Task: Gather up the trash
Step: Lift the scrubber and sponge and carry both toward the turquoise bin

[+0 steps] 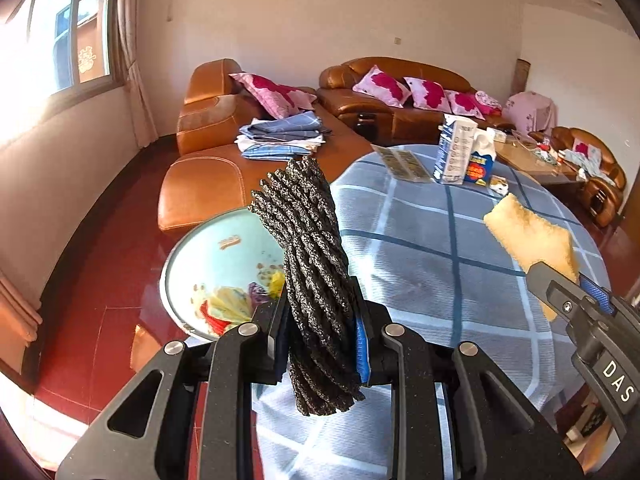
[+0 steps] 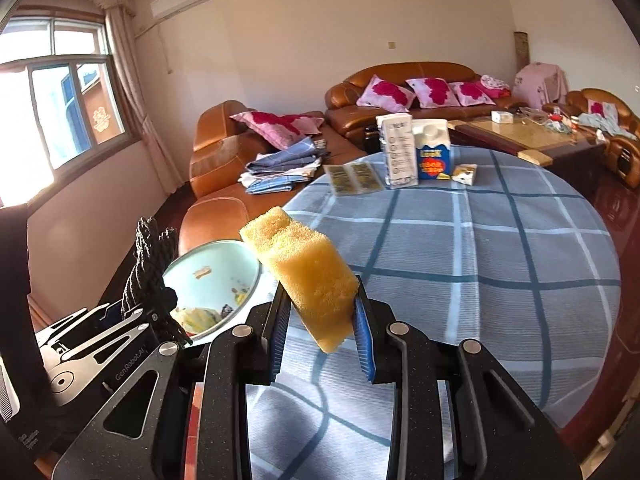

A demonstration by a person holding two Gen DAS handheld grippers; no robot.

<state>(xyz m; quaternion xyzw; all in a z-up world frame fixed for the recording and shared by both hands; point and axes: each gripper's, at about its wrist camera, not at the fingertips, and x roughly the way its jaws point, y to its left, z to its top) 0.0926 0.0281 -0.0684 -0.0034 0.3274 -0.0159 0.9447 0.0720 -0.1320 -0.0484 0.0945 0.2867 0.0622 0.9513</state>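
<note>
My left gripper point(image 1: 320, 336) is shut on a coiled bundle of black rope point(image 1: 308, 248), held upright above the table's left edge. My right gripper point(image 2: 322, 332) is shut on a yellow sponge point(image 2: 300, 268), which leans up and to the left out of the jaws. The sponge point(image 1: 532, 236) and the right gripper point(image 1: 576, 300) also show at the right of the left wrist view. The rope point(image 2: 150, 264) and the left gripper point(image 2: 100, 340) show at the lower left of the right wrist view. A pale blue bin point(image 1: 212, 264) with colourful scraps inside sits low beside the table, just behind the rope.
A round table with a blue checked cloth point(image 2: 480, 260) carries two cartons point(image 2: 416, 152), flat packets point(image 2: 352, 178) and a small box point(image 2: 464, 174) at its far edge. Brown leather sofas point(image 1: 224, 160) with pink cushions and folded cloth stand behind. A glass coffee table point(image 2: 532, 136) is at right.
</note>
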